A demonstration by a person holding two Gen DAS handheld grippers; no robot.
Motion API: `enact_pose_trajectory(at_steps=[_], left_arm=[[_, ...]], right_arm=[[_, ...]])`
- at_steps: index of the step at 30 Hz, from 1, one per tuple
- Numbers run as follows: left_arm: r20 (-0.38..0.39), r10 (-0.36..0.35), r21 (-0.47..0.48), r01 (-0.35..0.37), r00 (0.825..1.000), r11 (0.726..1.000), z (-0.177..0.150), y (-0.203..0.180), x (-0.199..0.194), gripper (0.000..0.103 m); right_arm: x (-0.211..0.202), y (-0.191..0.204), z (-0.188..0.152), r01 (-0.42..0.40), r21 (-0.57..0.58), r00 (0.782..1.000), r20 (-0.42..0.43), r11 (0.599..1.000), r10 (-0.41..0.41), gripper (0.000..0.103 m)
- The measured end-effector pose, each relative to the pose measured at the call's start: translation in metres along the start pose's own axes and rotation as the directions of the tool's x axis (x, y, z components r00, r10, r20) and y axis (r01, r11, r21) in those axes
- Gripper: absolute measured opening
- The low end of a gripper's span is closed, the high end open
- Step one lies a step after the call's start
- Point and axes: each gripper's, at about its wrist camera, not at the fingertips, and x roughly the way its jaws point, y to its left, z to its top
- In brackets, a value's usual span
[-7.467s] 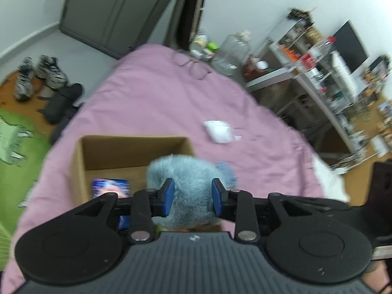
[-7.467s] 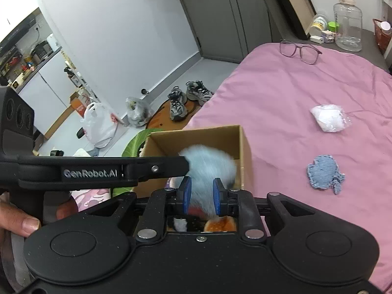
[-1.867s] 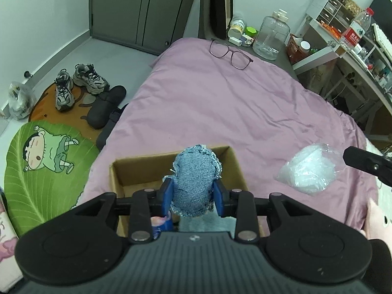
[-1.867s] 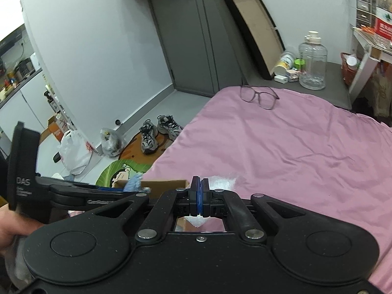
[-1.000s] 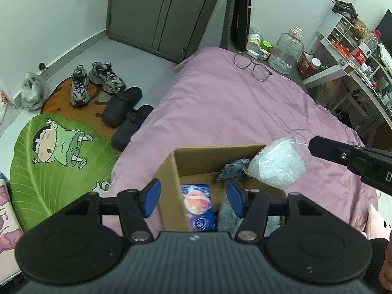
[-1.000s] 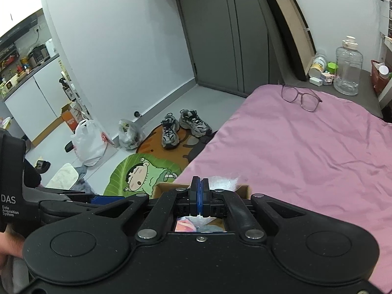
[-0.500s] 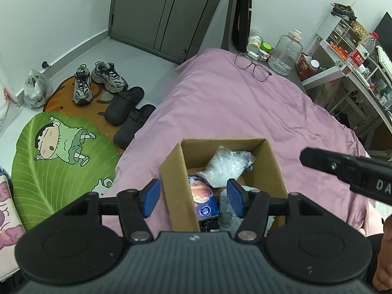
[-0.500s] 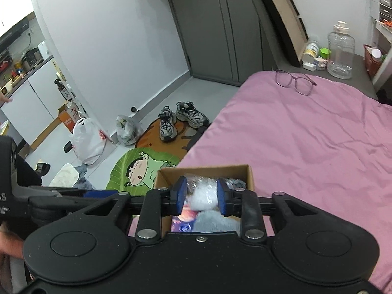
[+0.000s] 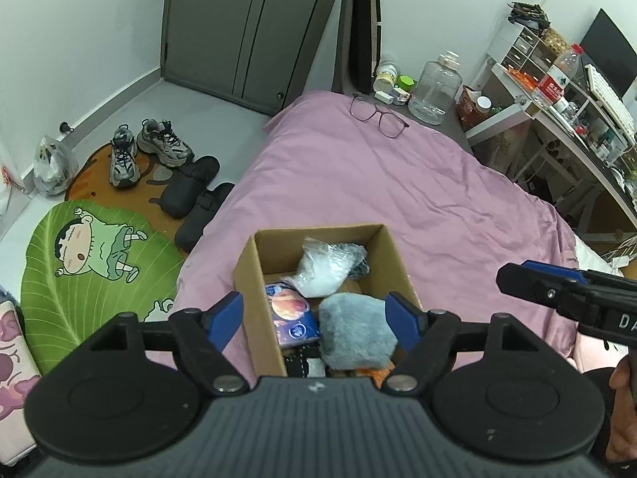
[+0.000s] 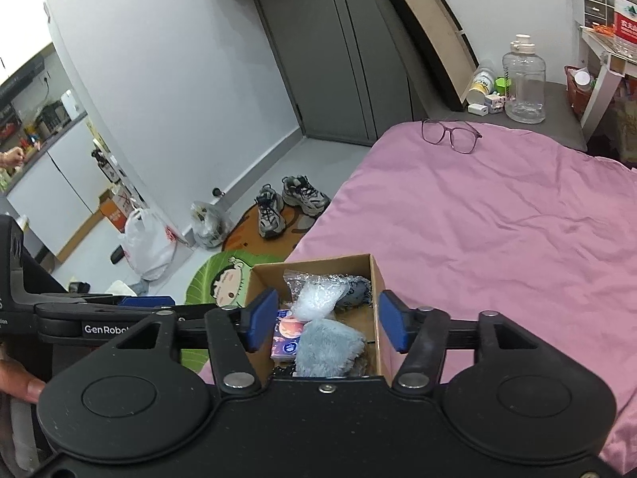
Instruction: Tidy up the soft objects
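Open brown cardboard box [image 9: 398, 263] sits on the pink bed [image 9: 418, 183], long axis running away from both cameras. Inside: crinkled clear plastic bag [image 9: 324, 269] at the far end, fluffy grey-blue pad [image 9: 356, 330] nearer, partly cut off. Left tongs [image 9: 314, 318] and right tongs [image 10: 326, 320] gape wide, empty.

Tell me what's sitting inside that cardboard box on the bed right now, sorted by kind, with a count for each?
Inside the cardboard box, as far as the pictures show:
Clear plastic bag of white stuff: 1
Fluffy grey-blue plush: 1
Blue printed packet: 1
Dark blue-grey cloth piece, half hidden behind the bag: 1
Total: 4. More bits lie at the box's near end, too hidden to identify.
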Motion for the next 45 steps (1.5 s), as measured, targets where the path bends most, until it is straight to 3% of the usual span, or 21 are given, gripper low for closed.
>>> enact_pose_trajectory(at_steps=[6,13,17,45], left_arm=[[-0.001,0.004,0.018,-0.004,1.0,1.0,-0.009,-0.02,-0.02,0.083],[-0.01,0.01,0.044,-0.01,1.0,0.999,-0.019,-0.044,-0.045,0.091],[-0.005,0.013,0.044,-0.013,1.0,0.999,-0.024,-0.056,-0.058,0.095],[0.075,0.022,0.039,-0.025,0.997,0.999,-0.078,-0.118,-0.12,0.095]], right_arm=[[-0.025,-0.008,-0.008,-0.04,-0.001,0.999,0.025,0.999,0.04,0.085],[-0.055,-0.022,-0.014,-0.051,0.01,0.998,0.031,0.999,0.05,0.102],[-0.073,-0.029,-0.018,-0.059,0.013,0.998,0.036,0.998,0.058,0.103],[-0.157,-0.052,-0.048,-0.111,-0.003,0.992,0.052,0.994,0.111,0.103]])
